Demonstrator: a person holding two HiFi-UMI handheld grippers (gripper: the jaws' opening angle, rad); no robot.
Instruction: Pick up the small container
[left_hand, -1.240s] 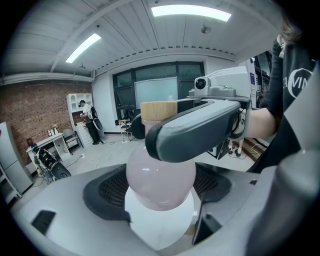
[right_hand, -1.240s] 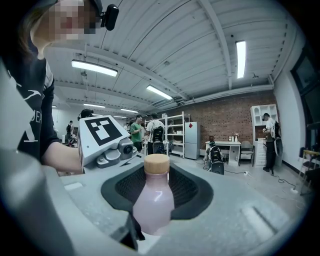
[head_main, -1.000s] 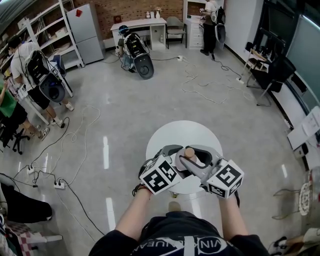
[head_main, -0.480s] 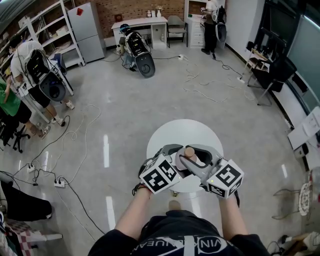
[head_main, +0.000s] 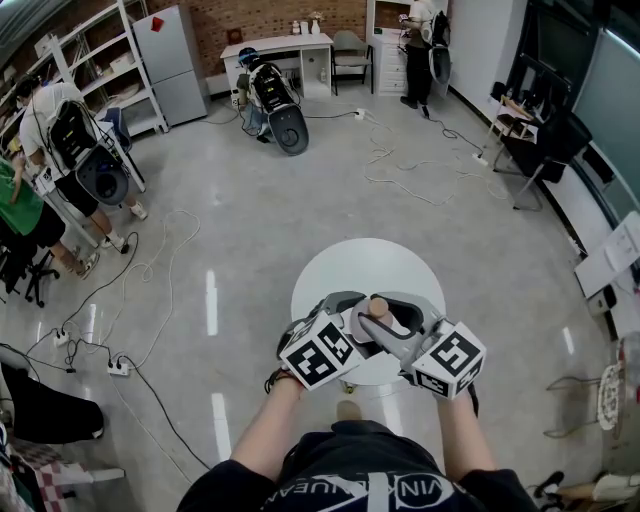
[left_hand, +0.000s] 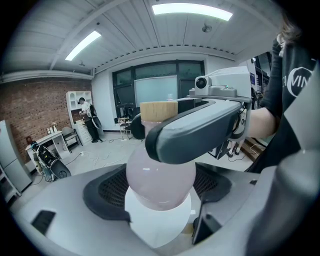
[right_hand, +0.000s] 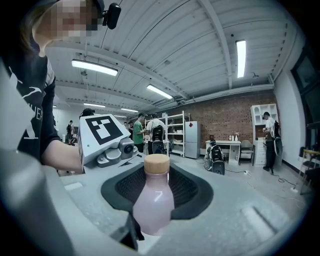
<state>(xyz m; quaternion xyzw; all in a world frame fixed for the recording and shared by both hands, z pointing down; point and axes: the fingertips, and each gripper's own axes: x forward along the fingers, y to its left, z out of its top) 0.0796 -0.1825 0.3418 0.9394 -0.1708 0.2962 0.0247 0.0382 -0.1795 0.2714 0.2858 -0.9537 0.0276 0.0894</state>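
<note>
Head view, nearest: the person's forearms (head_main: 265, 430) run up to the two marker cubes, the left cube (head_main: 320, 350) and the right cube (head_main: 450, 358).

The left gripper (head_main: 352, 318) and right gripper (head_main: 386, 318) meet from opposite sides around one bottle (head_main: 379, 305). It has a pink body and a tan cap and stands upright.

Right gripper: the jaws are clamped on the bottle. One grey jaw lies across its shoulder just under the cap, as seen from the left gripper view. In the right gripper view the bottle sits centred between the black pads.

Left gripper: the jaws stand apart with the bottle body between the pads. No clear pressing is seen.

The bottle sits over the near part of the round white table (head_main: 360, 262). Whether its base touches the top cannot be told.

Farther out is grey floor with loose cables (head_main: 400, 165). At far left are shelves (head_main: 95, 50), with a person (head_main: 55, 130) near them. At the far wall are a fridge (head_main: 170, 65) and a white desk (head_main: 275, 48).
</note>
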